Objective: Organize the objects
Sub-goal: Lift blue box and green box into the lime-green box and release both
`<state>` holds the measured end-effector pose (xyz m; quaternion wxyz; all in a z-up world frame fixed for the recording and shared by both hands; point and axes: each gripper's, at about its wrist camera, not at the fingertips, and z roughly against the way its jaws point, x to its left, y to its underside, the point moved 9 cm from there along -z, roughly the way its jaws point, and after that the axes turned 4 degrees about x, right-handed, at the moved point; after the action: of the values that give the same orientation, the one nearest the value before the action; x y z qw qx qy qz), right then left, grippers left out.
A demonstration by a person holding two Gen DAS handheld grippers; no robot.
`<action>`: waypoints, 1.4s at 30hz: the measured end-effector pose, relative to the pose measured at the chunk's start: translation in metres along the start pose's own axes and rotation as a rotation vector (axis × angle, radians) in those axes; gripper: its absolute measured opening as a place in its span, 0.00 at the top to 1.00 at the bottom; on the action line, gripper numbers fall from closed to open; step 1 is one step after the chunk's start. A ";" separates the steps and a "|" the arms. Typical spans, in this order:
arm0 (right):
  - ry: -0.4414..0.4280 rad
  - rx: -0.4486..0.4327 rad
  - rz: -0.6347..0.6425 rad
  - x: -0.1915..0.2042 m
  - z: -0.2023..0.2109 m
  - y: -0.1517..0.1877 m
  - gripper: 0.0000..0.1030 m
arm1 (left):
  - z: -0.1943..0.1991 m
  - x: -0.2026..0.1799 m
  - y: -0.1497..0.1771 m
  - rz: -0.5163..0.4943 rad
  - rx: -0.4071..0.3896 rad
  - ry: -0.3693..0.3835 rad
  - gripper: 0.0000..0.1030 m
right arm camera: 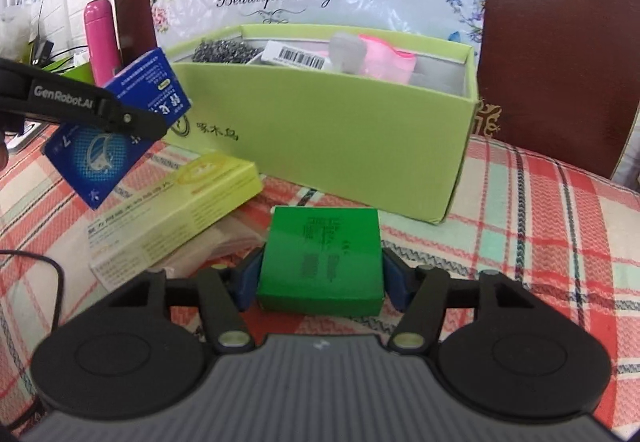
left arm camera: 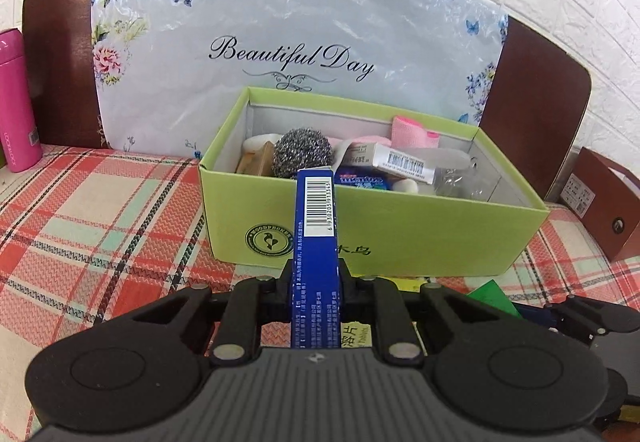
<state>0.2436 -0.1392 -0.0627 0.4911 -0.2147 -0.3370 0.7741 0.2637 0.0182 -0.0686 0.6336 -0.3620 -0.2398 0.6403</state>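
My left gripper point(left arm camera: 315, 274) is shut on a blue box point(left arm camera: 315, 226) held on edge, barcode up, in front of the light green storage box point(left arm camera: 360, 230). The right wrist view shows that blue box point(right arm camera: 120, 130) lifted above the table in the left gripper point(right arm camera: 132, 120). My right gripper point(right arm camera: 320, 278) is shut on a green box point(right arm camera: 322, 262), low over the tablecloth before the storage box point(right arm camera: 320, 146). The storage box holds a steel scourer point(left arm camera: 302, 152), a white barcoded carton point(left arm camera: 394, 160), a pink cloth point(left arm camera: 414, 132) and other small items.
A yellow flat box point(right arm camera: 172, 218) lies on the plaid tablecloth point(left arm camera: 80, 226) left of the green box. A pink bottle point(left arm camera: 16, 102) stands at far left. A brown box point(left arm camera: 608, 194) sits at right. A floral bag point(left arm camera: 288, 54) leans on the chair behind.
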 end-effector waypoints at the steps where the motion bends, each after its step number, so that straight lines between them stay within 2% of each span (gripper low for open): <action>1: -0.011 -0.014 -0.002 0.001 0.004 -0.003 0.42 | 0.003 -0.001 -0.001 0.000 -0.007 0.003 0.83; 4: -0.047 -0.071 -0.014 0.003 0.021 -0.014 0.42 | 0.015 -0.003 -0.008 0.007 -0.049 0.021 0.83; 9: -0.122 -0.209 -0.054 0.008 0.054 -0.038 0.42 | 0.042 -0.006 -0.026 0.074 -0.161 0.068 0.83; 13: -0.115 -0.282 -0.079 0.010 0.070 -0.051 0.42 | 0.056 -0.007 -0.042 0.109 -0.238 0.079 0.83; 19: -0.087 -0.362 -0.134 0.002 0.086 -0.066 0.42 | 0.055 -0.004 -0.067 0.200 -0.289 0.101 0.83; 22: -0.072 -0.377 -0.157 -0.003 0.088 -0.068 0.42 | 0.054 -0.005 -0.090 0.223 -0.370 0.124 0.83; 25: -0.063 -0.385 -0.183 -0.009 0.085 -0.069 0.42 | 0.037 -0.009 -0.101 0.216 -0.445 0.155 0.83; 27: -0.051 -0.389 -0.196 -0.012 0.084 -0.068 0.42 | 0.016 -0.008 -0.096 0.240 -0.448 0.218 0.83; 29: -0.036 -0.396 -0.213 -0.015 0.083 -0.069 0.42 | -0.002 -0.007 -0.094 0.265 -0.413 0.273 0.83; 31: -0.022 -0.425 -0.226 -0.019 0.085 -0.074 0.42 | -0.005 -0.005 -0.096 0.278 -0.423 0.299 0.83; 35: 0.075 -0.474 -0.200 -0.026 0.087 -0.092 0.42 | -0.006 -0.004 -0.096 0.237 -0.454 0.220 0.83; 37: 0.132 -0.483 -0.176 -0.029 0.082 -0.102 0.42 | -0.013 -0.004 -0.094 0.230 -0.428 0.202 0.82; 39: 0.158 -0.495 -0.162 -0.030 0.074 -0.110 0.42 | -0.022 -0.004 -0.091 0.224 -0.388 0.189 0.73; 41: 0.182 -0.482 -0.149 -0.030 0.062 -0.119 0.42 | -0.026 -0.003 -0.089 0.223 -0.372 0.164 0.46; 42: 0.189 -0.480 -0.139 -0.030 0.056 -0.123 0.42 | -0.024 -0.002 -0.088 0.222 -0.385 0.153 0.42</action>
<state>0.2949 -0.1481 0.0652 0.5076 -0.3726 -0.4774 0.6129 0.3385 0.0201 -0.0157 0.4950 -0.5478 -0.2675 0.6191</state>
